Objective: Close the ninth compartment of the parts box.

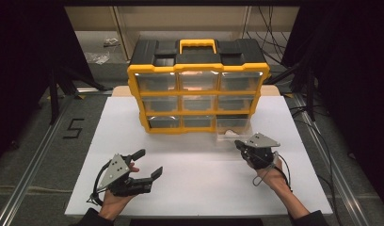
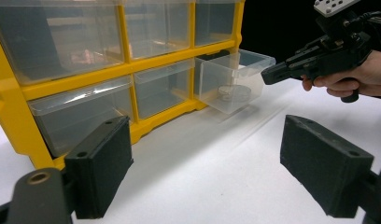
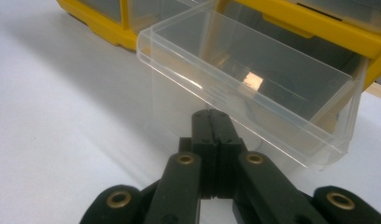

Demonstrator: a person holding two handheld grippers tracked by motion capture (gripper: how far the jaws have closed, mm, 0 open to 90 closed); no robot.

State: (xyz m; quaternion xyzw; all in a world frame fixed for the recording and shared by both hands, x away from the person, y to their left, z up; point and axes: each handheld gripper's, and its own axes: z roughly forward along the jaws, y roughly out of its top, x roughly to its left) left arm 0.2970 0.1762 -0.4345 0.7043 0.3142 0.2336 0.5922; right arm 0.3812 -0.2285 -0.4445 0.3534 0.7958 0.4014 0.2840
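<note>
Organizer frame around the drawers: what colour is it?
Yellow frame, under a black top with a yellow handle; clearest in the high view.

Overhead light bright on white desk (image 1: 190, 188), surroundings near black; glare on clear drawer (image 3: 254, 88); close jaws soft-focused, frames slightly grainy.

A white counter (image 1: 195, 188) is filling the lower centre of the high view, sitting on a grey floor (image 1: 35, 155). A black mark shaped like a 5 (image 1: 73, 128) is lying on the floor at centre left of the frame. Metal rails (image 1: 32, 165) are running along both sides of the counter. Black cables (image 1: 268, 28) are trailing across the floor at upper right. Small bits of clear litter (image 1: 98, 56) are lying at upper left. Black drapes (image 1: 20, 56) are hanging at both edges of the frame.
</note>
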